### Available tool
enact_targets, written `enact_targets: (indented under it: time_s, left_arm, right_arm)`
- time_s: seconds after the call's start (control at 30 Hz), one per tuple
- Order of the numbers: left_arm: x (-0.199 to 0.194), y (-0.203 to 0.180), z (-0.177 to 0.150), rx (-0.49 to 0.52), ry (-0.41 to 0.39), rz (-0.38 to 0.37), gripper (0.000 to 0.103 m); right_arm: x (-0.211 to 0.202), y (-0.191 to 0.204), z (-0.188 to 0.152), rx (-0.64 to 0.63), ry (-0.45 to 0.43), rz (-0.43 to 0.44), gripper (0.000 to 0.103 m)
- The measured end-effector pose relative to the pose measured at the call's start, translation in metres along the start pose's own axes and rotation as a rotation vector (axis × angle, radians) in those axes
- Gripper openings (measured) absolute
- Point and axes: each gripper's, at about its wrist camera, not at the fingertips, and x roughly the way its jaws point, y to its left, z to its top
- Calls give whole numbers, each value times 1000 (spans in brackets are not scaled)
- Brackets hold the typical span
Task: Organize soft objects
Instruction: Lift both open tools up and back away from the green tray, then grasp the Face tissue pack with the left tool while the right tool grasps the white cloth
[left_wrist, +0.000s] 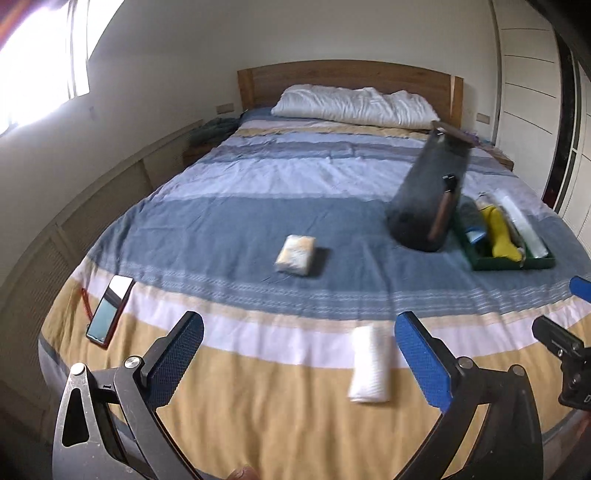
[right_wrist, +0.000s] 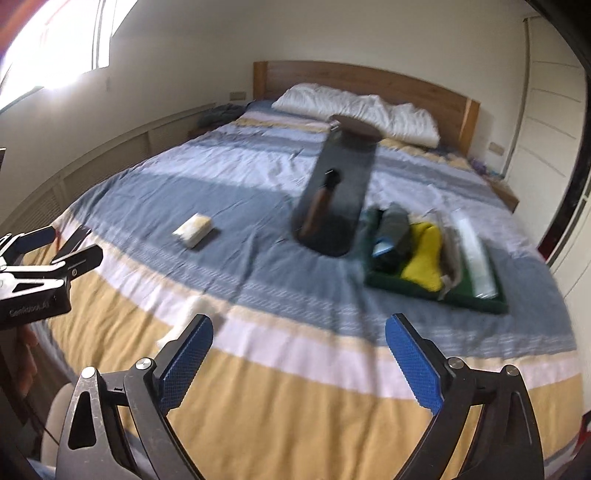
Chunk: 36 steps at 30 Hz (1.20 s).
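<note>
A rolled white cloth (left_wrist: 369, 365) lies on the bed near its foot, between my left gripper's (left_wrist: 299, 354) open fingers but farther out; it also shows in the right wrist view (right_wrist: 192, 317), partly hidden by a finger. A pale yellow-white soft packet (left_wrist: 296, 254) (right_wrist: 194, 229) lies mid-bed. A green tray (left_wrist: 513, 263) (right_wrist: 436, 295) at the right holds a yellow soft item (left_wrist: 500, 232) (right_wrist: 424, 264), grey cloth and a clear package. My right gripper (right_wrist: 299, 356) is open and empty above the bed's foot.
A dark mesh bin (left_wrist: 428, 188) (right_wrist: 334, 192) with a wooden rim stands tilted left of the tray. A phone (left_wrist: 109, 310) lies at the bed's left edge. A white pillow (left_wrist: 354, 105) lies by the headboard. Wardrobe doors stand at the right.
</note>
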Motion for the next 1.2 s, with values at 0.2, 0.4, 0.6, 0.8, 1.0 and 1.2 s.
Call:
enact_targets:
  time_s: [0.2, 0.4, 0.6, 0.8, 1.0, 1.2]
  left_arm:
    - [24, 35, -7, -10, 31, 20, 102]
    - [62, 52, -5, -11, 71, -10, 102]
    - [99, 56, 3, -16, 90, -24, 102]
    - [137, 55, 19, -4, 97, -51, 102]
    - [183, 45, 39, 41, 112, -81, 102]
    - [227, 36, 56, 46, 172, -134, 102]
  right_arm:
    - [44, 40, 2, 36, 82, 39, 99]
    - [101, 74, 5, 66, 174, 44, 99]
    - [158, 105, 6, 58, 239, 41, 97]
    - [202, 119, -2, 103, 302, 20, 95]
    - [221, 121, -12, 167, 339, -34, 95]
    - [235, 122, -14, 202, 361, -33, 90]
